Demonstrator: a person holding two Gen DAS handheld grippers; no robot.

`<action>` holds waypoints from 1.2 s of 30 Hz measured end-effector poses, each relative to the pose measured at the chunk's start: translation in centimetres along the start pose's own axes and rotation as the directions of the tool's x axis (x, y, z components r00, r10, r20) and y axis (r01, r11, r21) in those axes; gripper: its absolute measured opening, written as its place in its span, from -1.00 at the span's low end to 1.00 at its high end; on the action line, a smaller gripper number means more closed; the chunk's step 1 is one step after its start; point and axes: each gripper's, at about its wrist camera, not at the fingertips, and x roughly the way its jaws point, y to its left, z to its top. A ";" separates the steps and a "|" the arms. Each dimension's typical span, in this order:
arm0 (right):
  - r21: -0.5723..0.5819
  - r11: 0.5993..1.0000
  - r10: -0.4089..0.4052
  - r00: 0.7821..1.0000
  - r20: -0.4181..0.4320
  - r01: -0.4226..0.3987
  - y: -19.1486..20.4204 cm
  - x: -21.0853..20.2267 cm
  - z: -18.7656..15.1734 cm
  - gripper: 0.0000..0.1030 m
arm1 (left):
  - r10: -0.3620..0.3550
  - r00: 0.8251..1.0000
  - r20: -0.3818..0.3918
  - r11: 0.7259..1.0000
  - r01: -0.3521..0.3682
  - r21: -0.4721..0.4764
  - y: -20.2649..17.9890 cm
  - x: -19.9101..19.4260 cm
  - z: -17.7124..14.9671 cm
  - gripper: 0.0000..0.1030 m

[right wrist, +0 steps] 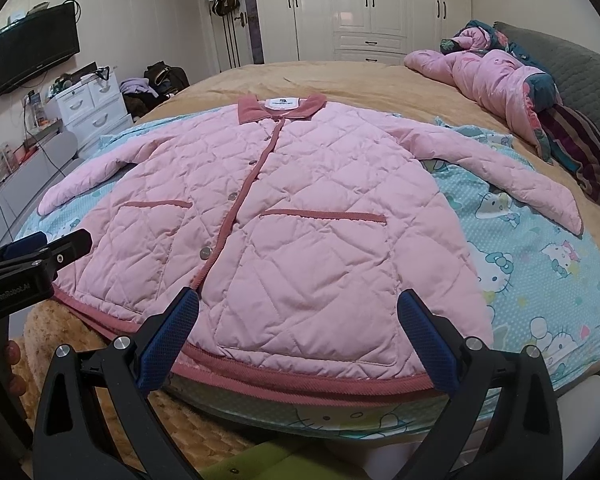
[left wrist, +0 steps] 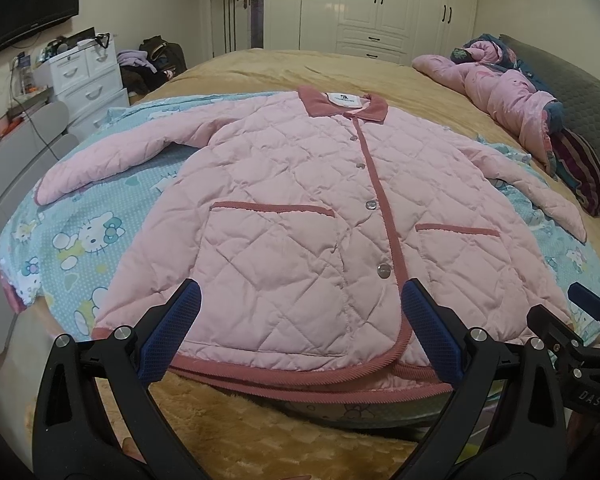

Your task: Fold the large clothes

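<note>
Pink quilted jacket (left wrist: 300, 216) lies face up and buttoned on the cartoon-cat sheet (left wrist: 72, 240) over the tan bedspread (left wrist: 380, 68), collar (left wrist: 320, 104) toward the far wardrobe (left wrist: 380, 4), both sleeves spread out to the sides, hem at the near bed edge. My left tongs (left wrist: 300, 332) are spread wide with nothing between the blue pads (left wrist: 172, 336), poised just over the hem on the left pocket half; my right tongs (right wrist: 300, 332) are likewise spread and empty over the hem on the right pocket half. A second pink padded garment (right wrist: 496, 80) sits crumpled at the far right by the grey pillow (right wrist: 572, 64).
</note>
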 end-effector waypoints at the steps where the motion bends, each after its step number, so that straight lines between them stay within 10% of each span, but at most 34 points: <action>1: 0.000 1.000 -0.001 1.000 0.000 0.001 0.0 0.0 0.0 0.92 | 0.002 1.000 -0.003 1.000 -0.002 -0.003 0.0 0.1 0.0 0.82; 36: 0.091 0.995 -0.028 0.999 -0.021 0.030 -6.5 8.6 10.5 0.92 | 0.039 0.998 -0.055 0.999 -0.038 0.006 -4.2 9.3 10.5 0.82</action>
